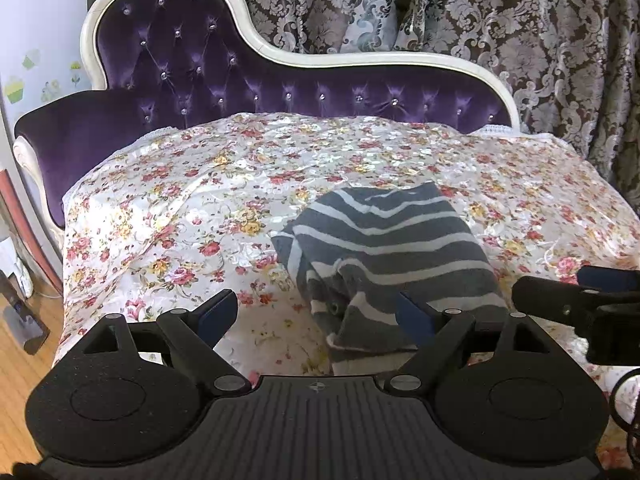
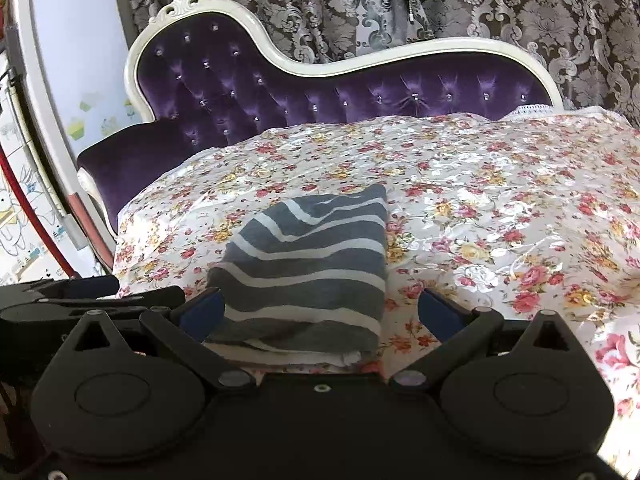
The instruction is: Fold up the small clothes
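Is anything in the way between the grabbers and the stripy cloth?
No. Both the left gripper and right gripper are open right at the striped garment on the floral cover, with nothing between.

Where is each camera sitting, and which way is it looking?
Left wrist: on the left gripper, looking forward over the floral cover at the striped garment and purple sofa back; its own open fingers show, and the right gripper at right.
Right wrist: on the right gripper, facing the same way, garment between its open fingers; the left gripper shows at left.
Shared: garment, cover, sofa back, patterned curtain.
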Motion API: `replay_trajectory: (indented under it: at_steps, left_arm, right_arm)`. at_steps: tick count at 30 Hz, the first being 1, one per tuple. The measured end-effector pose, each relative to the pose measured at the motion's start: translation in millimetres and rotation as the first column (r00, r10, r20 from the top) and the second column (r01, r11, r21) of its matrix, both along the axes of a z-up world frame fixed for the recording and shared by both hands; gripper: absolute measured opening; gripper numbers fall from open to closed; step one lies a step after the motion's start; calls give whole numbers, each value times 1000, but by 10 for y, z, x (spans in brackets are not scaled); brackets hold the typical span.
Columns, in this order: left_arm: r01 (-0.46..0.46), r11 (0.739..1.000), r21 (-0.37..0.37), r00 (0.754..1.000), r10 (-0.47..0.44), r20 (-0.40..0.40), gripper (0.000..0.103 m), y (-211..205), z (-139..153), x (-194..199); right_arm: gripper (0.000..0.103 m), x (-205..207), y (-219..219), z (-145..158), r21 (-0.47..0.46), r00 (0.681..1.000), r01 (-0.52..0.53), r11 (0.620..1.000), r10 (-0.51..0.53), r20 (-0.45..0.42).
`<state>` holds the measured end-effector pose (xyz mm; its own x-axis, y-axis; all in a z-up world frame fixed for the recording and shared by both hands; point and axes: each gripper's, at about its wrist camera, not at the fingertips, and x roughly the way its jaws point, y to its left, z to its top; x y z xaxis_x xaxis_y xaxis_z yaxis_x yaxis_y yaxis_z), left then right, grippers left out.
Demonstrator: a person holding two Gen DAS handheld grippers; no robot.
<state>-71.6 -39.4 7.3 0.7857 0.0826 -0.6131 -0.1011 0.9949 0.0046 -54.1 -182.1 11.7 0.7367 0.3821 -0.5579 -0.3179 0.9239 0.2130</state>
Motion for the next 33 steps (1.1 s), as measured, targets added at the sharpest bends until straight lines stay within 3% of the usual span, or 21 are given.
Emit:
replay_trajectory:
  at_steps: [10,21,33]
  left_arm:
    - [-6,1000,20,1000,6,-25,86,-92,29,50]
    - [19,1000,16,1000,-18,-20,86,-173,83,9]
    - [-38,999,-4,999,38,-20,86,-25,95,-47]
  right_arm:
    - [102,-66,16,65,-53,1000,24,998,-23,13]
    - [102,-73,17,80,-50,1000,21,999,-21,16]
    - [102,-80,41,52,-52,999,32,998,-32,-2]
